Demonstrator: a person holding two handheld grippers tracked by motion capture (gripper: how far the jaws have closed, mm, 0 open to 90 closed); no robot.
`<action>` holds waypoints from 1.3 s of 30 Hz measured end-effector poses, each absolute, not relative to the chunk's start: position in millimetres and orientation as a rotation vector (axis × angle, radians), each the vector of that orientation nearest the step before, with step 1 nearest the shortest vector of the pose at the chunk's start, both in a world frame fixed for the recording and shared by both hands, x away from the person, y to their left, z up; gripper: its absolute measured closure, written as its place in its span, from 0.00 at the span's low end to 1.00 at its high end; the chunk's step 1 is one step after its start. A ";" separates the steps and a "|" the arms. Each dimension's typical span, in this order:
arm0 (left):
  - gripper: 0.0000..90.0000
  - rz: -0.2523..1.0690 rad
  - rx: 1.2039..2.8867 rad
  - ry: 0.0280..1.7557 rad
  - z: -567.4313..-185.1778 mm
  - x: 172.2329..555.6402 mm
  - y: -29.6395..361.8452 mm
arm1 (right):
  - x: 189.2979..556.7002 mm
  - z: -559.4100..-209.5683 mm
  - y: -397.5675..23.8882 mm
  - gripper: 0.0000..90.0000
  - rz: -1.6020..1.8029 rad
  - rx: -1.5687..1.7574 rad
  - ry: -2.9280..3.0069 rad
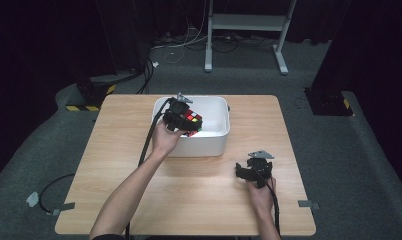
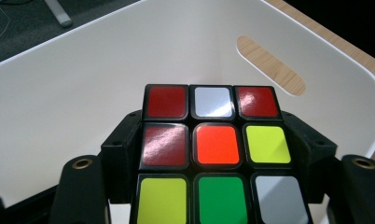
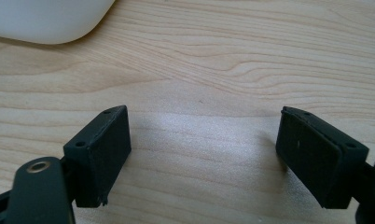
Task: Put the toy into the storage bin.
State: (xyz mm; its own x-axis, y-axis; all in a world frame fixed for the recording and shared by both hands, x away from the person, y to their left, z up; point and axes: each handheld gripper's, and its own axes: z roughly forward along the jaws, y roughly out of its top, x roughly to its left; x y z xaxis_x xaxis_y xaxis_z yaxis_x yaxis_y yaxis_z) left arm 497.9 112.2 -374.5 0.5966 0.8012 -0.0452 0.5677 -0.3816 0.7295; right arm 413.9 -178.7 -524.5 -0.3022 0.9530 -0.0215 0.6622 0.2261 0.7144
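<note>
In the high view, the left gripper (image 1: 185,121) is clamped on a puzzle cube (image 1: 192,123) and holds it over the open top of a white bin (image 1: 213,142), which stands near the middle of the desk's (image 1: 119,165) far edge. The person's left hand (image 1: 164,138) reaches in from the near edge to the bin's left wall. The right gripper (image 1: 245,171) sits low over bare wood toward the desk's near right corner, well apart from the bin, with the right hand (image 1: 262,192) behind it. In the left gripper view, the cube (image 2: 213,154) is squeezed between the two black jaws, its upper face showing red, white, orange, yellow and green squares, with the bin's (image 2: 83,88) white inside wall and a slot handle (image 2: 271,64) beyond it. In the right gripper view, the right gripper (image 3: 202,154) has its jaws spread wide with nothing between them, just above the desk (image 3: 213,70); a rounded corner of the bin (image 3: 50,18) shows at the upper left.
</note>
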 end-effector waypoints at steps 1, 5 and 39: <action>0.37 0.409 2.095 1.081 -374.3 497.6 112.7 | 413.9 -524.5 -178.7 0.20 0.841 1.483 2.046; 0.37 0.410 2.094 1.070 -373.3 494.9 112.5 | 413.9 -524.5 -178.6 0.20 0.840 1.484 2.046; 0.37 0.456 2.066 1.072 -374.6 483.4 131.2 | 413.8 -524.5 -178.6 0.20 0.840 1.484 2.045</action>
State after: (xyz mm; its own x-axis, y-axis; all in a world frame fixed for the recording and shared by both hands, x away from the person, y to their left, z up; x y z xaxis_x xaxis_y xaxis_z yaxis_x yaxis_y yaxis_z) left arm 483.4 131.2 -374.6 0.5855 0.8102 -0.0271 0.5427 -0.3669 0.7556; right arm 413.8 -178.6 -524.5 -0.3014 0.9532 -0.0217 0.6626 0.2258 0.7142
